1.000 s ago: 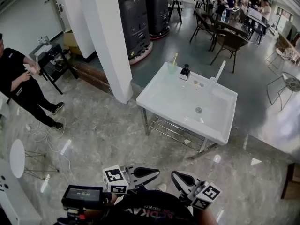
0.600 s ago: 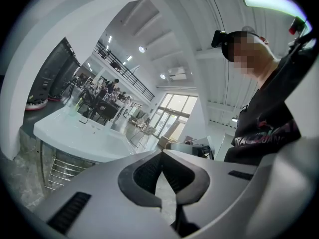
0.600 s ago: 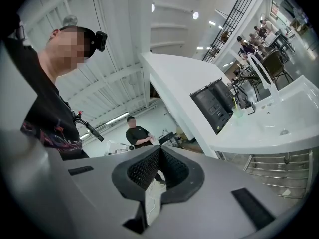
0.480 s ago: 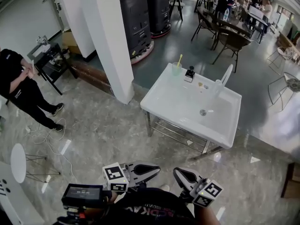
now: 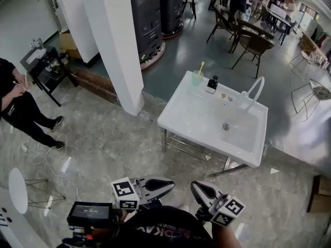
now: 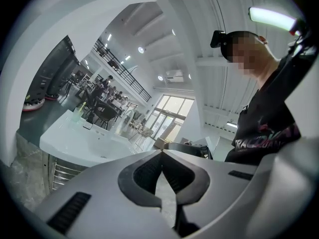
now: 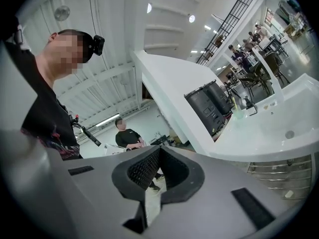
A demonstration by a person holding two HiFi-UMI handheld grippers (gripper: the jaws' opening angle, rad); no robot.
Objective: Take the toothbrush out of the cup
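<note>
A pale green cup (image 5: 197, 78) with a yellow toothbrush (image 5: 200, 67) leaning in it stands at the far left corner of the white sink table (image 5: 190, 119). Both grippers hang low by the person's body, far short of the table. My left gripper (image 5: 172, 185) is shut with nothing in it, and so is my right gripper (image 5: 193, 186). In the left gripper view the jaws meet at the tips (image 6: 161, 152), and the cup (image 6: 78, 112) is small and far off. In the right gripper view the cup (image 7: 239, 113) sits on the distant table beyond the shut jaws (image 7: 158, 149).
A black holder (image 5: 212, 84) and a curved white faucet (image 5: 253, 91) stand near the cup. A wide white pillar (image 5: 120, 45) and black machines (image 5: 149, 18) lie left of the table. A person in black (image 5: 15, 105) stands far left. Chairs (image 5: 248, 41) lie behind.
The view has shifted: the sink table now sits a little further right and closer, and the standing person has slid toward the left edge. Both grippers stay shut and low.
</note>
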